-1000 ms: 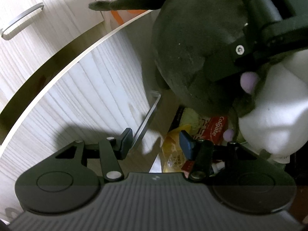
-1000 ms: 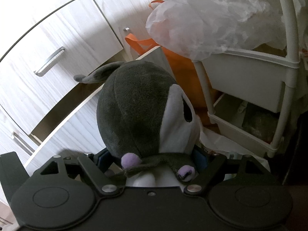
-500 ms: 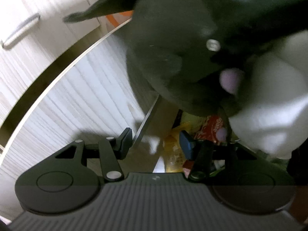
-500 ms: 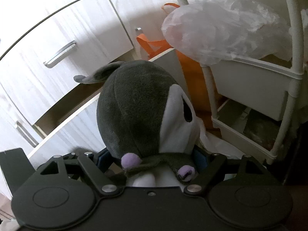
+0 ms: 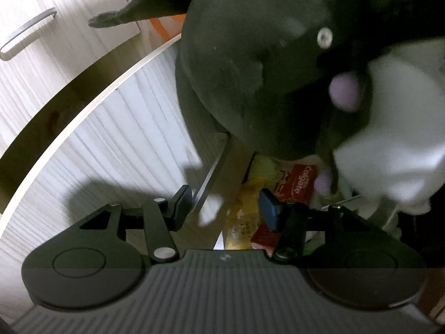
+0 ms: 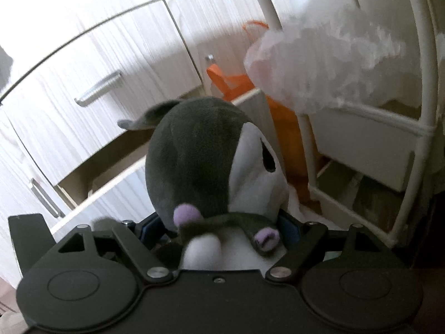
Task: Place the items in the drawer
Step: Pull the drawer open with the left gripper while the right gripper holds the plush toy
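My right gripper (image 6: 219, 228) is shut on a grey and white plush toy (image 6: 205, 161) with purple paws, held by its body with the head pointing forward. The toy hangs above the pulled-out drawer (image 6: 111, 192). In the left wrist view the toy (image 5: 256, 64) fills the upper right, over the drawer front (image 5: 116, 139). My left gripper (image 5: 225, 203) is open and empty, its fingers on either side of the drawer's metal handle (image 5: 211, 178).
A red Colgate box (image 5: 301, 181) and yellow packets (image 5: 242, 217) lie below the toy. A white rack (image 6: 361, 144) with a plastic bag (image 6: 319, 66) stands at the right, an orange bag (image 6: 281, 122) beside it. Closed drawers (image 6: 91, 83) are behind.
The right gripper has carried the plush toy leftward, further over the open drawer. The left gripper has stayed at the drawer handle.
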`<state>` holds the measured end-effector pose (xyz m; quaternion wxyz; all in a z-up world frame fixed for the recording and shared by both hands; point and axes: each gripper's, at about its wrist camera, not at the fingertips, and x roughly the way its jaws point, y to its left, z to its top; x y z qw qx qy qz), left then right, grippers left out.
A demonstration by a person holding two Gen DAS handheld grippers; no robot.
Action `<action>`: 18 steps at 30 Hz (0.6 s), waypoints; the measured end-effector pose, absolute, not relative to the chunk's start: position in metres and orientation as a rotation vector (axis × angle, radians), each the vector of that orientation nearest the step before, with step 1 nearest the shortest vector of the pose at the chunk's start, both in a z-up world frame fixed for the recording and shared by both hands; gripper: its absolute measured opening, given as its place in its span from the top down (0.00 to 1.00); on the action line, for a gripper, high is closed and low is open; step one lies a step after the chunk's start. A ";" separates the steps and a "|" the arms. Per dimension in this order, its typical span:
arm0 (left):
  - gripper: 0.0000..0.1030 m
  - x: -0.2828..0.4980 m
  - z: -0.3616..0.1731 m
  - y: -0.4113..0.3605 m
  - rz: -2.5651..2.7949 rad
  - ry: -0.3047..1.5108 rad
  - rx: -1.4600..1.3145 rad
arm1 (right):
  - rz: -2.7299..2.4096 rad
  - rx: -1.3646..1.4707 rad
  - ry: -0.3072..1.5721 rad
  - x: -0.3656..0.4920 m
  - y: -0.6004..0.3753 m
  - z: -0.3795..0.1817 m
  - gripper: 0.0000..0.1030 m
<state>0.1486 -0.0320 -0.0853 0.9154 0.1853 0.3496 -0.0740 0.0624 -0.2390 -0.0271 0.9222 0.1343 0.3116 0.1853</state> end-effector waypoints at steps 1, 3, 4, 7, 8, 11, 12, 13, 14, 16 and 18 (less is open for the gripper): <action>0.50 0.150 -0.086 -0.031 -0.152 0.720 0.382 | 0.379 0.268 0.624 0.061 -0.239 -0.025 0.16; 0.50 0.153 -0.087 -0.030 -0.150 0.720 0.377 | 0.376 0.252 0.598 0.061 -0.238 -0.021 0.16; 0.50 0.154 -0.087 -0.028 -0.150 0.722 0.370 | 0.374 0.250 0.592 0.061 -0.238 -0.020 0.16; 0.50 0.160 -0.087 -0.022 -0.157 0.729 0.337 | 0.371 0.255 0.589 0.067 -0.237 -0.019 0.17; 0.50 0.162 -0.086 -0.019 -0.161 0.732 0.324 | 0.369 0.268 0.588 0.069 -0.238 -0.020 0.17; 0.50 0.166 -0.088 -0.016 -0.164 0.730 0.320 | 0.362 0.274 0.574 0.072 -0.239 -0.017 0.19; 0.50 0.167 -0.089 -0.015 -0.164 0.729 0.317 | 0.359 0.266 0.565 0.072 -0.238 -0.015 0.19; 0.50 0.168 -0.089 -0.014 -0.164 0.729 0.317 | 0.357 0.266 0.556 0.072 -0.237 -0.014 0.19; 0.50 0.162 -0.088 -0.016 -0.162 0.728 0.313 | 0.356 0.271 0.551 0.072 -0.237 -0.013 0.19; 0.50 0.162 -0.089 -0.015 -0.157 0.731 0.312 | 0.347 0.259 0.537 0.071 -0.236 -0.011 0.20; 0.54 0.122 -0.063 -0.031 -0.143 0.738 0.303 | 0.339 0.226 0.523 0.070 -0.234 -0.008 0.20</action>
